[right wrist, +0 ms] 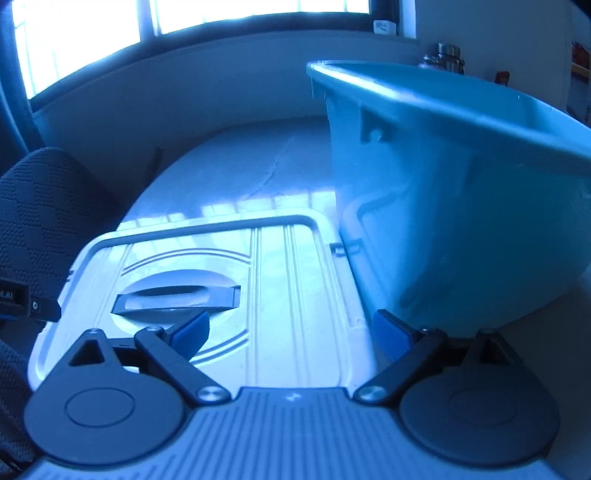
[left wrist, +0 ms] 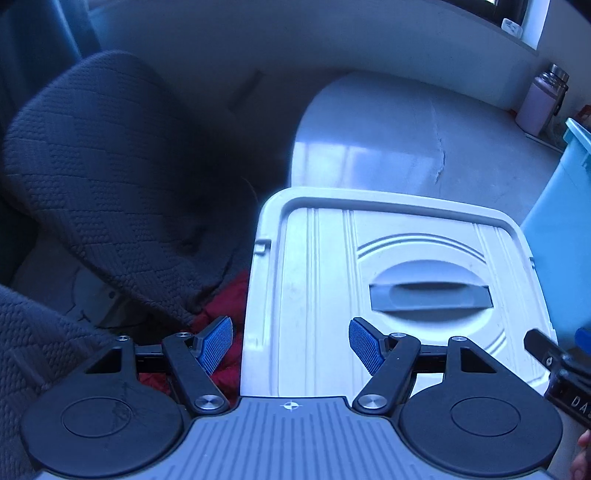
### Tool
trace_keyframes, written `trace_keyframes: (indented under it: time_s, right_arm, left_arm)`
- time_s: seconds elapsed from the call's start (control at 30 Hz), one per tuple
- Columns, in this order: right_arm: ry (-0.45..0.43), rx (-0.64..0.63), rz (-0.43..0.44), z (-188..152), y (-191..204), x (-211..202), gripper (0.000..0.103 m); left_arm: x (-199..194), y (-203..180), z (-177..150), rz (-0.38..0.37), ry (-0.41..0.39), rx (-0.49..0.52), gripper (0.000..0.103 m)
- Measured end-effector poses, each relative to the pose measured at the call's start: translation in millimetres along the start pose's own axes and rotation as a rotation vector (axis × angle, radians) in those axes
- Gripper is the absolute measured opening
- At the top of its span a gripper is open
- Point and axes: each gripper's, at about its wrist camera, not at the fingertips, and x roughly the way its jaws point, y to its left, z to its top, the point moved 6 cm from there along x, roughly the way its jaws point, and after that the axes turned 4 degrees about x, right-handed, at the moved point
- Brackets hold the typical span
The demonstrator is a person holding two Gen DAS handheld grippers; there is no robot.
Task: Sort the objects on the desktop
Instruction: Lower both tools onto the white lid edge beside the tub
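A white plastic lid [left wrist: 317,280] with a grey recessed handle [left wrist: 430,297] lies flat on the white table [left wrist: 369,147]. It also shows in the right wrist view [right wrist: 288,280], with its handle [right wrist: 177,297]. A blue plastic bin [right wrist: 461,192] stands right of the lid; its side shows in the left wrist view [left wrist: 561,236]. My left gripper [left wrist: 291,347] is open and empty over the lid's near left part. My right gripper [right wrist: 291,336] is open and empty over the lid's near right part, its right finger by the bin's base.
A chair with a dark knitted cover [left wrist: 99,158] stands left of the table, with red cloth [left wrist: 221,314] below it. A pink flask [left wrist: 541,101] stands at the far right by the wall. A window [right wrist: 184,14] is behind the table.
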Motion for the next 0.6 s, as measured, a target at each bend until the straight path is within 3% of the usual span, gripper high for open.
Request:
trace_keyframes:
  time_s: [0.33, 0.37, 0.43, 0.53, 0.6]
  right_arm:
    - [-0.002, 0.037, -0.085, 0, 7, 9, 0.095]
    - [-0.007, 0.036, -0.092, 1, 7, 9, 0.095]
    - [-0.010, 0.034, -0.104, 3, 8, 9, 0.095]
    - [-0.008, 0.047, -0.120, 4, 6, 9, 0.095]
    - [-0.004, 0.053, -0.127, 4, 5, 9, 0.095]
  left_arm:
    - [45, 4, 26, -0.158, 0.118, -0.004, 0.073]
    - [47, 4, 29, -0.169, 0.120, 0.006, 0.075]
    - [51, 3, 32, -0.207, 0.134, 0.012, 0.089]
    - [55, 0, 34, -0.246, 0.147, 0.019, 0.099]
    - [56, -1, 34, -0.252, 0.145, 0.026, 0.100]
